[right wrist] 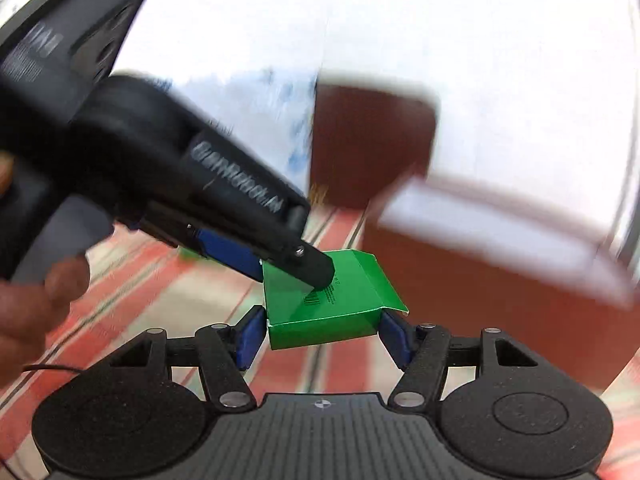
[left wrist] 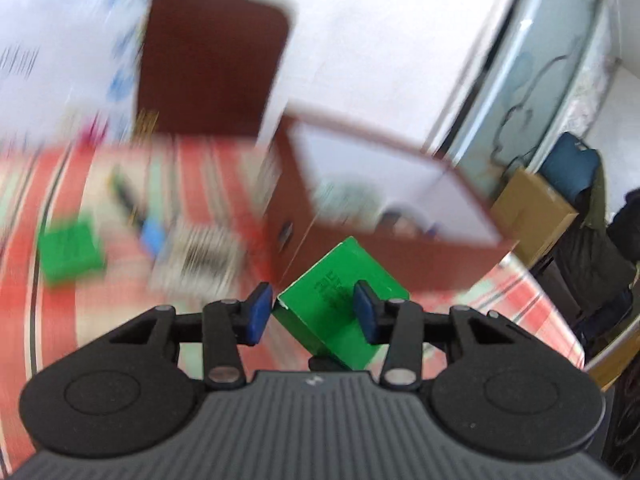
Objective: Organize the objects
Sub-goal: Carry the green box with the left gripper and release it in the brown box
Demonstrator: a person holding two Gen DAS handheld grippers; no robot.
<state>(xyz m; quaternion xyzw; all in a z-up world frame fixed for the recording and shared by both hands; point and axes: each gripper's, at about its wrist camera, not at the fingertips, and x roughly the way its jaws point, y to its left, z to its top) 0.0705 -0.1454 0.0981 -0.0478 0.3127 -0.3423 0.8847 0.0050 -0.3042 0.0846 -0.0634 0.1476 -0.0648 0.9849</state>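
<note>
A green carton (left wrist: 340,300) is held in the air between both grippers. My left gripper (left wrist: 314,312) has its blue pads (left wrist: 256,314) on either side of the carton's end. In the right wrist view the same carton (right wrist: 320,312) sits between my right gripper's (right wrist: 322,336) blue pads (right wrist: 250,338), with its end flap open. The left gripper's body (right wrist: 160,160) reaches in from the upper left and grips the carton's far edge. A brown open box (left wrist: 384,216) with a white inside stands just behind the carton.
A red striped cloth (left wrist: 80,320) covers the table. A second green carton (left wrist: 70,250), a blue item (left wrist: 154,236) and a striped packet (left wrist: 200,256) lie blurred at the left. A brown box lid (left wrist: 212,60) stands behind. A cardboard box (left wrist: 532,216) sits off the table at right.
</note>
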